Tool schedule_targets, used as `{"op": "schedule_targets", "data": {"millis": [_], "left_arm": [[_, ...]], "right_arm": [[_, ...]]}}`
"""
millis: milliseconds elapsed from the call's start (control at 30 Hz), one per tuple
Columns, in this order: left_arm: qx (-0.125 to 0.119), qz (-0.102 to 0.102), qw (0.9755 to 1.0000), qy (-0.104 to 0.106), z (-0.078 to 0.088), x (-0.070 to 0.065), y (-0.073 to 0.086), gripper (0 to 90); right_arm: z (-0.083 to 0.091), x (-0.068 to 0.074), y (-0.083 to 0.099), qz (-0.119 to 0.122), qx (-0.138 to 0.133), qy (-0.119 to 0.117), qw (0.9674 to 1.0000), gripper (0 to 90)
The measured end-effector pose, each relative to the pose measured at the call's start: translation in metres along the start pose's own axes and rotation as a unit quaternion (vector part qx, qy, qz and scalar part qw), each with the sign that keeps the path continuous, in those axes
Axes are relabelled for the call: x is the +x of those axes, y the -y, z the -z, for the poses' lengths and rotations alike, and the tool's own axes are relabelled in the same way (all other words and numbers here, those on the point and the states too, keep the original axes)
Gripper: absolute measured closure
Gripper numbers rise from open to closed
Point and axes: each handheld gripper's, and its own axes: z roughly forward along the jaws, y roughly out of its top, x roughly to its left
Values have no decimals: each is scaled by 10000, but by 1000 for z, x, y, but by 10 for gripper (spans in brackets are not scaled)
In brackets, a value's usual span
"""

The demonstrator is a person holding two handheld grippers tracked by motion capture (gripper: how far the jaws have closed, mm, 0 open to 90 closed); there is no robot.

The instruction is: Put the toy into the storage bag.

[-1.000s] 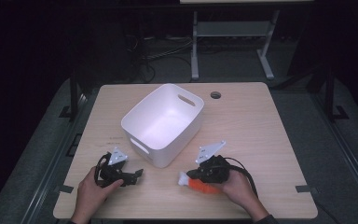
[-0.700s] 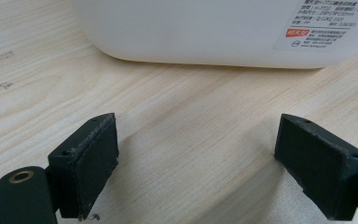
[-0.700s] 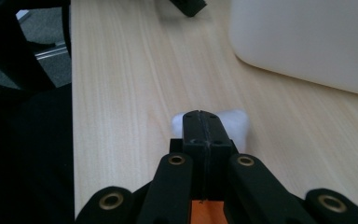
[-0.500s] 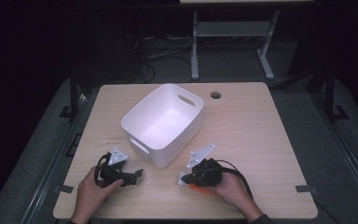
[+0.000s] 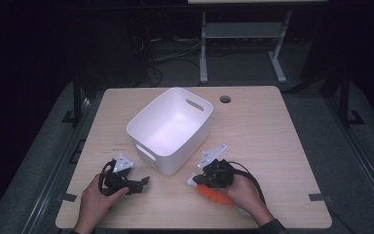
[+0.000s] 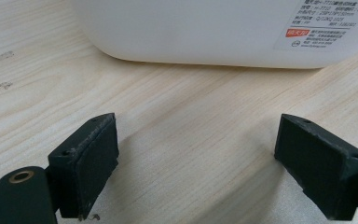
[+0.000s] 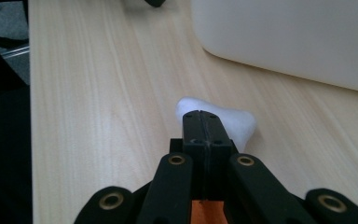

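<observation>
A white plastic bin (image 5: 175, 158) stands in the middle of the wooden table (image 5: 272, 141). My left gripper (image 5: 143, 183) rests on the table by the bin's near left corner, open and empty. In the left gripper view the jaws stand wide apart (image 6: 196, 158) facing the bin's wall (image 6: 205, 28). My right gripper (image 5: 199, 176) lies near the bin's near right corner, shut. An orange and white object (image 5: 213, 195) lies under it. Its white end (image 7: 235, 119) pokes out past the closed tips (image 7: 205, 119). I see nothing between the pads.
The bin's labelled side (image 6: 326, 23) is close ahead of the left gripper, and its curved wall (image 7: 298, 37) is just beyond the right one. A round cable hole (image 5: 225, 99) sits at the table's far edge. A metal stand (image 5: 243, 34) rises behind the table.
My right hand has shifted a little left and toward the bin, so it now covers more of the orange and white object. The left gripper has not moved.
</observation>
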Motion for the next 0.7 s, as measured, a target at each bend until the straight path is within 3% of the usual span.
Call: {"op": "schedule_targets", "data": {"millis": [233,433,533,700], "left_arm": [[-3,3,10000,1,0,0,0,125],[-3,4,10000,1,0,0,0,125],[-3,4,10000,1,0,0,0,126],[-28,34,10000,-1,0,0,0,126]], "right_arm": [[4,-7,2,-131,-14,168,9998,896],[12,-5,2,-160,-151,123,9997,888],[19,-4,2,-292,-247,163,9991,844],[32,-6,4,-529,-341,360,9974,697]]}}
